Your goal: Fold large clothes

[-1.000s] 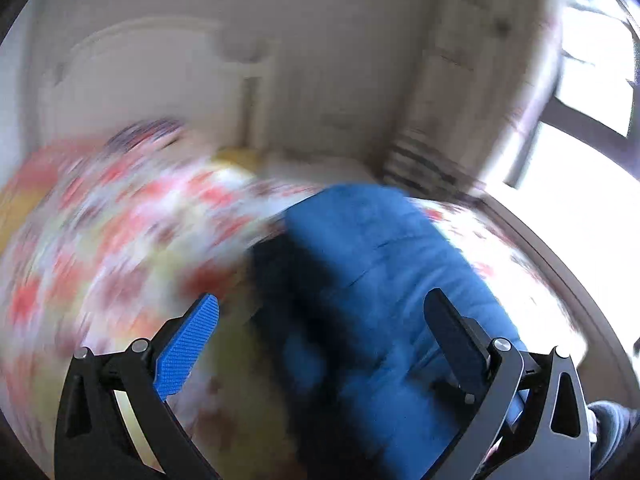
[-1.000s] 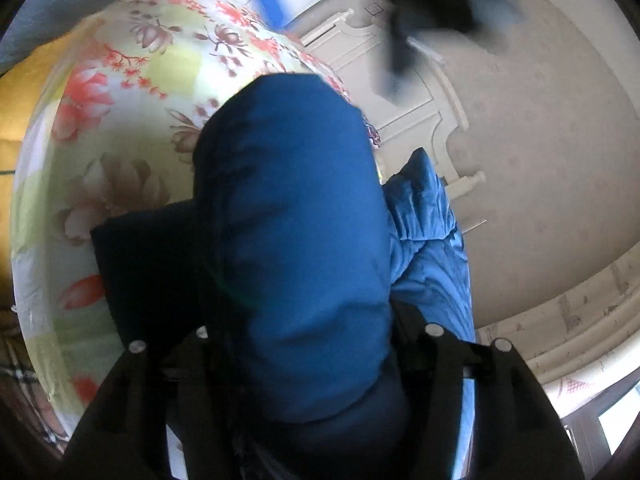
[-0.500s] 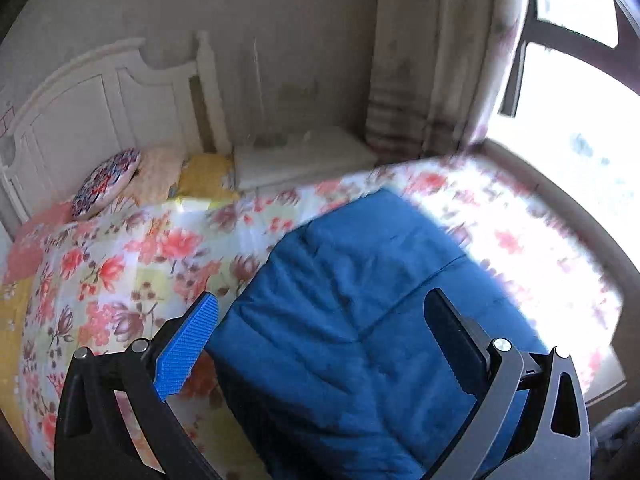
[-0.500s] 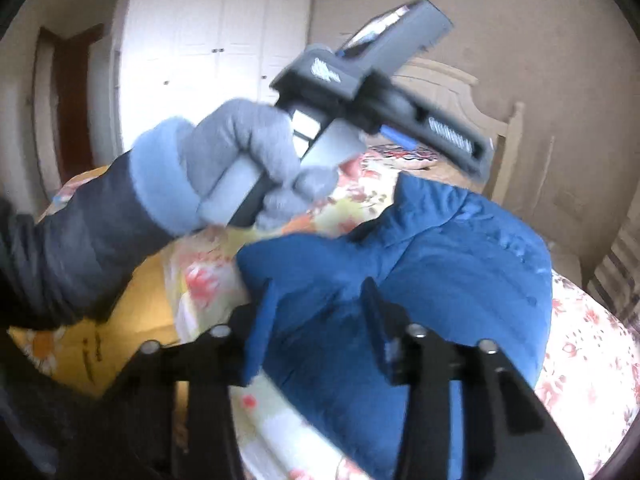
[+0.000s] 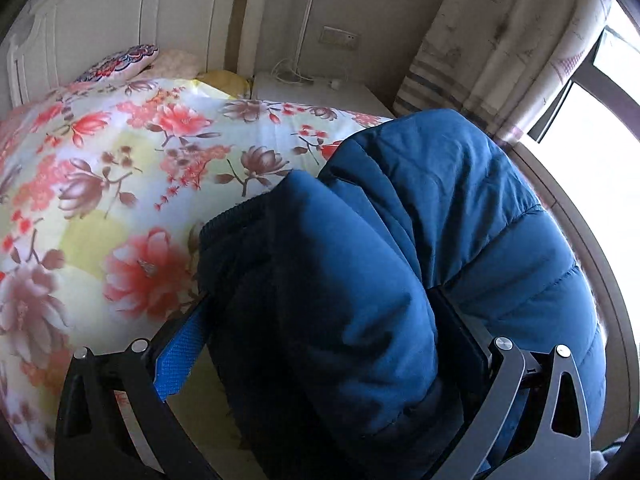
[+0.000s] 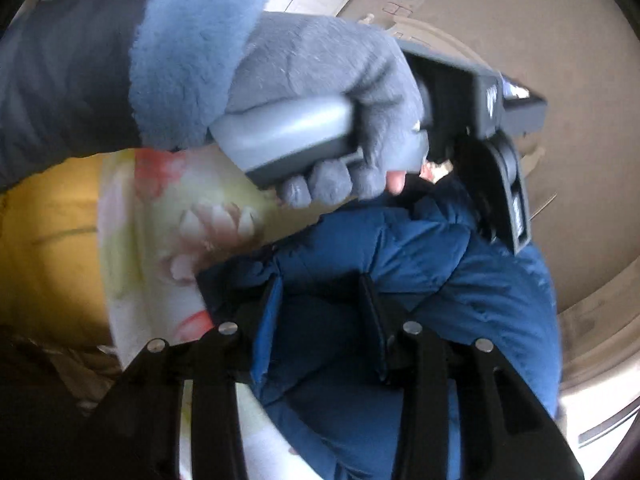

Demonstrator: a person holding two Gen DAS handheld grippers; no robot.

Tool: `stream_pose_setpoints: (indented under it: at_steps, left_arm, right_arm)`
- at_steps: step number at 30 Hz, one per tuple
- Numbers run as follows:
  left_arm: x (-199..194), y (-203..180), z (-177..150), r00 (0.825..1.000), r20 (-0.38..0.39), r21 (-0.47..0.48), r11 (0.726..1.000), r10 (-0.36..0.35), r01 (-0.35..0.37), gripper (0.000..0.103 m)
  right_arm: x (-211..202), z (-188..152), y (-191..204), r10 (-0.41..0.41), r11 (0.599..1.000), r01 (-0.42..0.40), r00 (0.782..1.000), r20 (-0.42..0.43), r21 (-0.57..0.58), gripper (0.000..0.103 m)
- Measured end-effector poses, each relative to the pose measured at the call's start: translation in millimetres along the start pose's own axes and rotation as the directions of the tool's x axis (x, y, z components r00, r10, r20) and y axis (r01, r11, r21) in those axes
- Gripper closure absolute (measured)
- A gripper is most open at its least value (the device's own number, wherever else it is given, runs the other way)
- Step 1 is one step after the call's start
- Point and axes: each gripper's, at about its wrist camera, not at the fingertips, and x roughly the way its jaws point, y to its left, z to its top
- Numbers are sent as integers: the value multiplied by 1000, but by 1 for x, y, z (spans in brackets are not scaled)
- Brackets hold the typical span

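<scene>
A puffy blue jacket [image 5: 420,208] lies on a floral bed cover [image 5: 120,160]. In the left wrist view a thick fold of the jacket bulges between the fingers of my left gripper [image 5: 320,308], whose jaws stand wide with the blue pad [image 5: 180,352] at the fold's side. In the right wrist view my right gripper [image 6: 320,288] has its jaws closed in on a fold of the jacket [image 6: 460,280]. The gloved hand with the left gripper's handle [image 6: 320,136] is just above it.
A white headboard [image 5: 100,20] and patterned pillow [image 5: 120,64] are at the bed's far end. A white nightstand [image 5: 320,92] stands by the wall, with a curtain [image 5: 500,40] and bright window [image 5: 600,100] to the right. A yellow sheet [image 6: 48,248] shows at the bed's edge.
My left gripper has dropped from open above the jacket down onto a thick fold. My right gripper has narrowed onto the jacket, and the left hand has come closer above it.
</scene>
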Motion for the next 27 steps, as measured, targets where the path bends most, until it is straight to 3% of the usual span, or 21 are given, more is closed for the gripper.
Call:
stream_pose_setpoints:
  at_steps: [6,8,10,11,13,15,17,20,22,24,27]
  left_arm:
    - [2,7,-1,999,2,-41,998,-49,49,4]
    - [1,4,-1,999,-3,-35,999,-36,35,4]
    - [0,2,-1,1000,-2,-29,999,-22,22,4]
    - [1,2,-1,1000,1,-30,999,-22,22,4]
    - [0,2,-3,1000,11,-34,999,-26,27,4]
    - [0,4,-5,999,24,-42,998,-36,37,4]
    - [0,6,-7,998,39,-51,997,-48,50,4]
    - [-3,8,-9,997,63,-60,997,-51,54,4]
    - [-19,2,-7,996,84,-57,998,18,-13,4]
    - [-61,-16,2,969,192,-14,988,156,-156,4]
    - [-109,-40,25,946,303,71,987,117,-145,4]
  right_arm:
    - [-8,-3,4,-23,1000,23,1000,-1,1,64]
    - [-18,-2,-7,46,997,-46,999,8,60,64]
    - [-29,2,-28,166,977,-168,986,20,130,64]
    - [-39,2,-44,252,949,-254,967,38,184,63]
    - [-62,0,-74,344,901,-364,931,122,234,51]
    - [-84,-4,-107,317,903,-357,929,191,239,49]
    - [-87,-13,-159,234,916,-289,948,217,278,49]
    - [-46,-30,-238,172,878,-226,972,161,423,49]
    - [-6,-44,-288,161,821,-203,979,125,534,61]
    - [40,-59,-329,180,749,-190,980,82,635,69]
    - [78,-66,-357,213,687,-202,974,73,698,70]
